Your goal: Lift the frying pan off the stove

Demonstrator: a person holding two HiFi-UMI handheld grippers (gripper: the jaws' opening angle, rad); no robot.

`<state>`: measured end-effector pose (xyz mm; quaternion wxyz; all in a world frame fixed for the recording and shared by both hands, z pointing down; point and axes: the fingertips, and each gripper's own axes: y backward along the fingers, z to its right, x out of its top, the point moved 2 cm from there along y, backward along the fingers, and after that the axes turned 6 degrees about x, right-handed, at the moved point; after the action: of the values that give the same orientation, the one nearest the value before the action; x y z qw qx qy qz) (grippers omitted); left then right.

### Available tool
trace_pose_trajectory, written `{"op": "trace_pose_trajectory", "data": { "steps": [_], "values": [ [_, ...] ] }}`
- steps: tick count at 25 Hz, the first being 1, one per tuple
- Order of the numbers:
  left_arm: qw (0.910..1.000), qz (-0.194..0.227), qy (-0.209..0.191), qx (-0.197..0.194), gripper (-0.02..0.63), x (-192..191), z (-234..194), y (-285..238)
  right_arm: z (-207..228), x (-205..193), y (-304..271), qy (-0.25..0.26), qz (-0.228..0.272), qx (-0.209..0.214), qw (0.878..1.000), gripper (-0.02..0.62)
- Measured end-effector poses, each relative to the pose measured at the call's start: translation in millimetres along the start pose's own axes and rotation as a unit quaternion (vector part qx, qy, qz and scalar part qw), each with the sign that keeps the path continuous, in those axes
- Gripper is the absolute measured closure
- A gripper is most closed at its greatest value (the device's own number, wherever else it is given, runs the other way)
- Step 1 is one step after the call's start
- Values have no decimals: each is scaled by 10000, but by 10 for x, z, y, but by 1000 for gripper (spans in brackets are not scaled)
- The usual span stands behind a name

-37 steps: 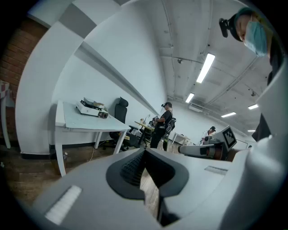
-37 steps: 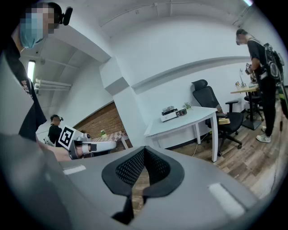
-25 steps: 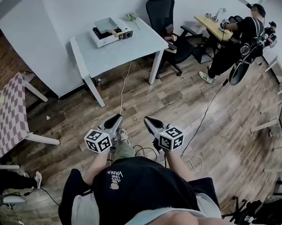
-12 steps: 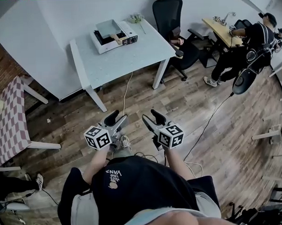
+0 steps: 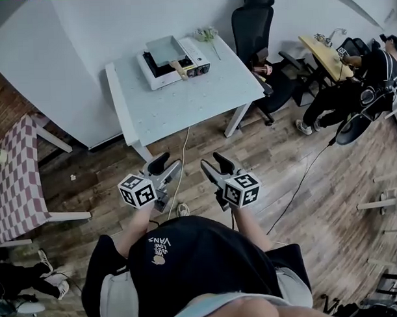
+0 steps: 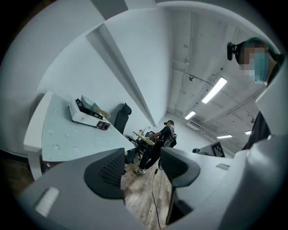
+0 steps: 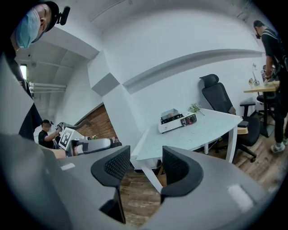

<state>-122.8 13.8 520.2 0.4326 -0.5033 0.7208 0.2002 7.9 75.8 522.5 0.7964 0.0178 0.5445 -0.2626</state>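
Observation:
A grey square frying pan with a wooden handle sits on a white portable stove at the far side of a white table. Both grippers hang over the wooden floor, well short of the table. My left gripper is open with nothing between its jaws, and so is my right gripper. The left gripper view shows the stove far off to the left, beyond the left gripper. In the right gripper view the stove with the pan lies ahead of the right gripper.
A black office chair stands right of the table, a small plant at its back edge. A person bends at a wooden desk far right. A checkered table is at left. Cables cross the floor.
Both grippers went from shut to open. The table with the stove has come closer and lower in the head view, and the person at the right has slid toward the edge.

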Motion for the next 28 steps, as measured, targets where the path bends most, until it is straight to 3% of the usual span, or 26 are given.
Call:
{"op": "trace_pose_trajectory", "data": {
  "steps": [12, 23, 28],
  "values": [
    [9991, 41, 358, 242, 382, 205, -475, -514, 602, 226, -526, -175, -243, -33, 9995, 380],
    [9952, 535, 511, 640, 382, 639, -768, -1271, 1310, 796, -1127, 143, -519, 439, 9976, 380],
    [9910, 807, 770, 740, 367, 758, -865, -1584, 1640, 982, -1324, 261, -644, 625, 9956, 380]
  ]
}}
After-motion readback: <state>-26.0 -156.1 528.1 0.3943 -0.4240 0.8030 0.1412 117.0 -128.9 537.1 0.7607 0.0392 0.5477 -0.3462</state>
